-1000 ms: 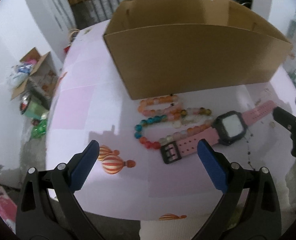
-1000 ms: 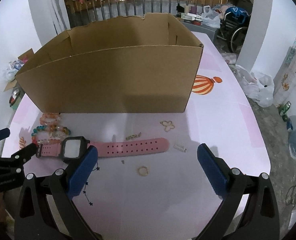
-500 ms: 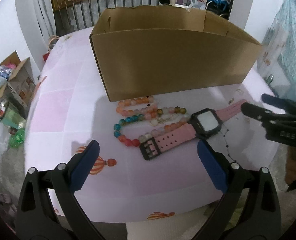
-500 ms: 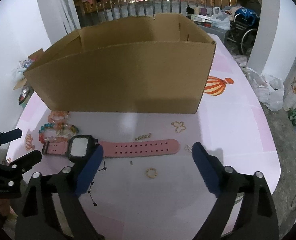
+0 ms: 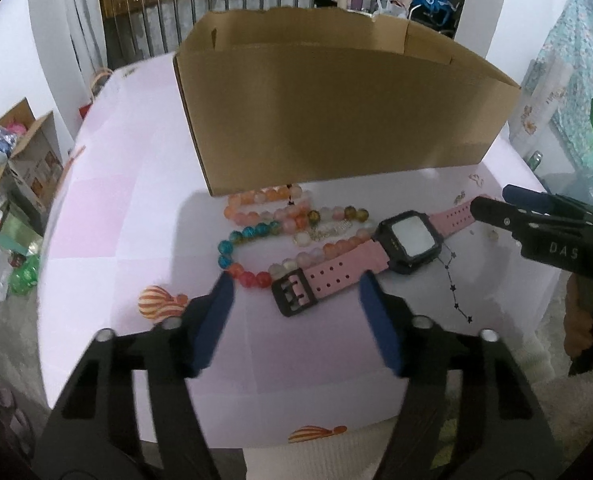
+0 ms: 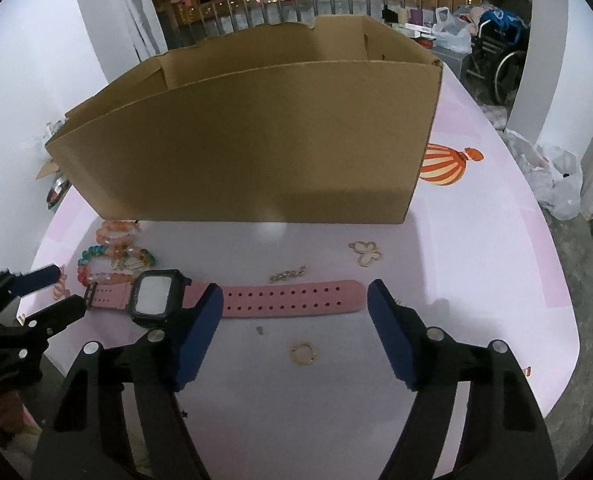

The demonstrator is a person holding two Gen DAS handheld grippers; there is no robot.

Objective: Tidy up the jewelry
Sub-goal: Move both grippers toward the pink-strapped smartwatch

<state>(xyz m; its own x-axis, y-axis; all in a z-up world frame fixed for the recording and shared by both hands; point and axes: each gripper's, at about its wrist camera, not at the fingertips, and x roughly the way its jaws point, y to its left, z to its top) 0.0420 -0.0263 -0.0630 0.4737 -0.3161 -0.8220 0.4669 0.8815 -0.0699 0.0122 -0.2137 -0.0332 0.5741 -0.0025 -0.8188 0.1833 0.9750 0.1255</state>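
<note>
A pink watch (image 5: 410,240) with a black face lies on the table in front of a tall cardboard box (image 5: 336,120). Its buckle end sits just beyond my left gripper (image 5: 296,312), whose jaws are closing with no pad touching it. Strings of coloured beads (image 5: 280,220) lie tangled beside the watch. In the right wrist view my right gripper (image 6: 294,320) hovers over the watch strap (image 6: 288,300), jaws closing, pads clear of it. A gold ring (image 6: 302,354) lies on the cloth between its fingers. Each gripper shows in the other's view: right gripper (image 5: 490,199), left gripper (image 6: 70,286).
A butterfly charm (image 6: 366,252), a short gold chain (image 6: 286,276) and a thin star chain (image 5: 454,288) lie loose on the pink balloon-print tablecloth (image 6: 476,240). The table edge runs close below both grippers. Boxes and bags clutter the floor (image 5: 16,184).
Both grippers' jaws have narrowed. The left view has tipped upward, so the box and watch sit lower in frame. The jewelry has not moved.
</note>
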